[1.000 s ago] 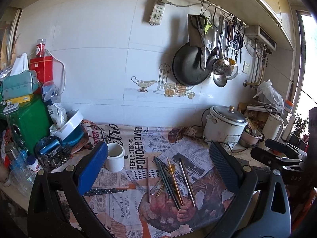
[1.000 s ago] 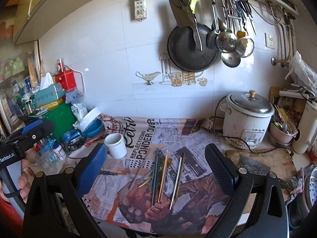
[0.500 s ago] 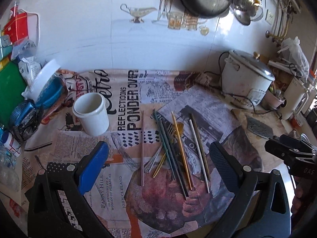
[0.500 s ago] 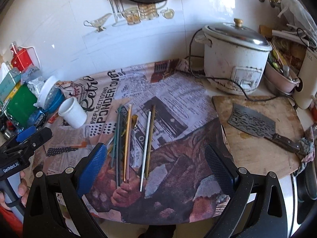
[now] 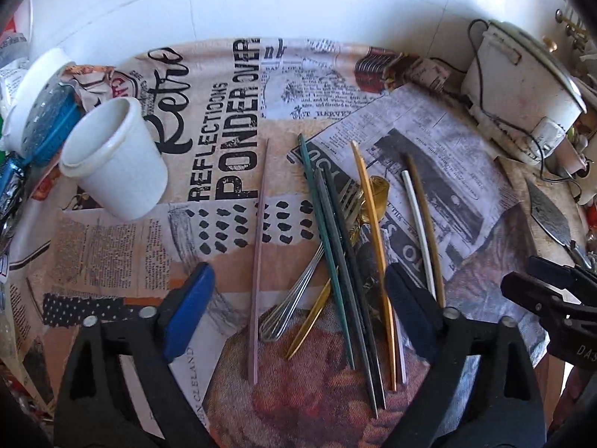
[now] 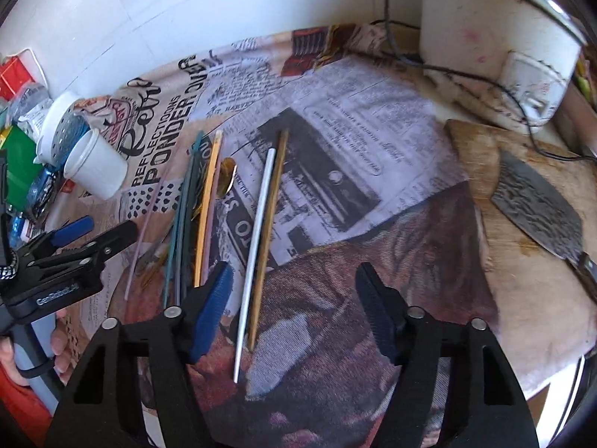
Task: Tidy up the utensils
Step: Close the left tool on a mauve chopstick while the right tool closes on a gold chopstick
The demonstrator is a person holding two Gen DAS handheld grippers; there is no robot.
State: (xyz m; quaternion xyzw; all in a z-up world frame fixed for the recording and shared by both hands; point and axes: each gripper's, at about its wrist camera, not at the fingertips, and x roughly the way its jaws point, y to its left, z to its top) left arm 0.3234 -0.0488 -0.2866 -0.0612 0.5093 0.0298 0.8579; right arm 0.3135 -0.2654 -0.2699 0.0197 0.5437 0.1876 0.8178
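Left wrist view: left gripper (image 5: 298,306) hangs over the near half of the bench, jaws wide, just been closing a bit, nothing gripped; pink chopstick (image 5: 258,261), fork (image 5: 298,291), gold spoon (image 5: 367,205) and the green chopstick (image 5: 324,239) plus dark sticks lie under the gap, untouched. Gold chopstick (image 5: 375,246) runs by the right pad. White cup (image 5: 115,160) stands upright near the left edge, well apart from the sticks, w/ open cloth between. Printed cloth (image 5: 112,254) covers the bench; legible: "REFLECTIONS", "PONDER OVER", script "Retro", and "CLELAND" near the front edge. Rice cooker (image 5: 522,104) crowds the back right corner, cord trailing. Right wrist view: right gripper (image 6: 294,310) about half open, jaws just been closing, holding nothing; white chopstick (image 6: 257,242) and brown chopstick (image 6: 270,224) lie side by side between the pads, near ends under the gap, not pinched. Free room to the right of them, up to the wooden cutting board (image 6: 522,298) at the right edge, where a cleaver (image 6: 537,205) lies flat. Left gripper's side reads "GenRobot.AI"; a hand (image 6: 15,347) holds its grip at the front left corner. Blue-and-white strainer thing behind the cup, can't tell more.
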